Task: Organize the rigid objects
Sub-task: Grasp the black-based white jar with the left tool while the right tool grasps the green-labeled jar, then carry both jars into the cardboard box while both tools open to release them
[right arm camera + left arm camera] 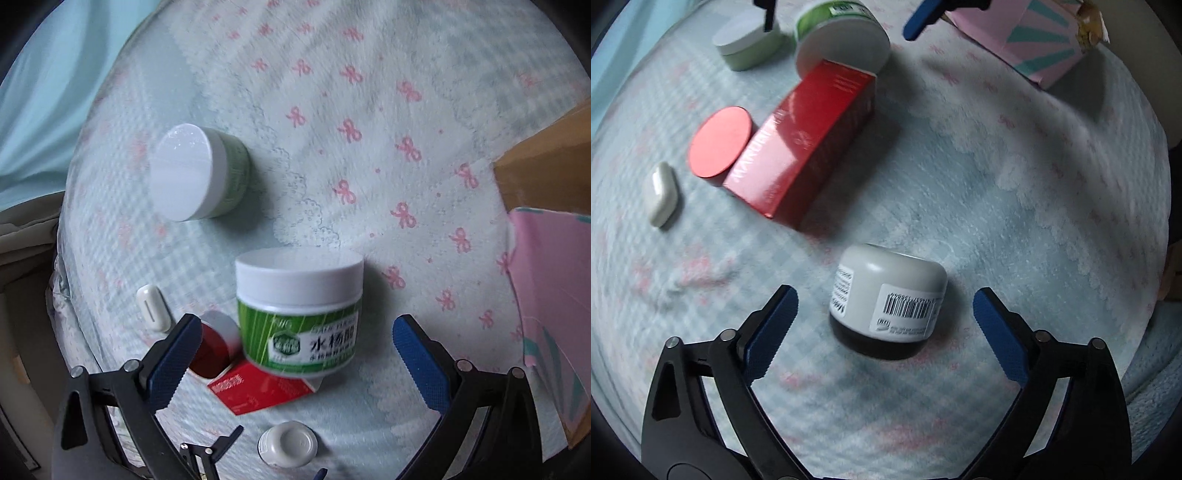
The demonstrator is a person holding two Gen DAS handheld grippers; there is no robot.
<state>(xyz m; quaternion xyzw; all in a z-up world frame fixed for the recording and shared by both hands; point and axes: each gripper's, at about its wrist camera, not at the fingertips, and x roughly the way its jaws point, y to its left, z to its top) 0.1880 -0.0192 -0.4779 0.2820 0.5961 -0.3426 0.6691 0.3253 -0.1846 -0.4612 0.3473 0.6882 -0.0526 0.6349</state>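
Grey jar [886, 299] between spread left gripper [884, 332] fingers, red box [805, 147] beyond

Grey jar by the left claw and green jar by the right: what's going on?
Left gripper open around grey jar, not touching. Right gripper open around green jar. Red box crowds green jar.

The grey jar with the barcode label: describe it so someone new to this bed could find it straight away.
Start at the long red box lying on the blue checked blanket. Nearer the left tool, standing alone between its open fingers, is the grey jar. It sits upside down on its black lid, the only grey container here; the other jars are green with white lids or red.
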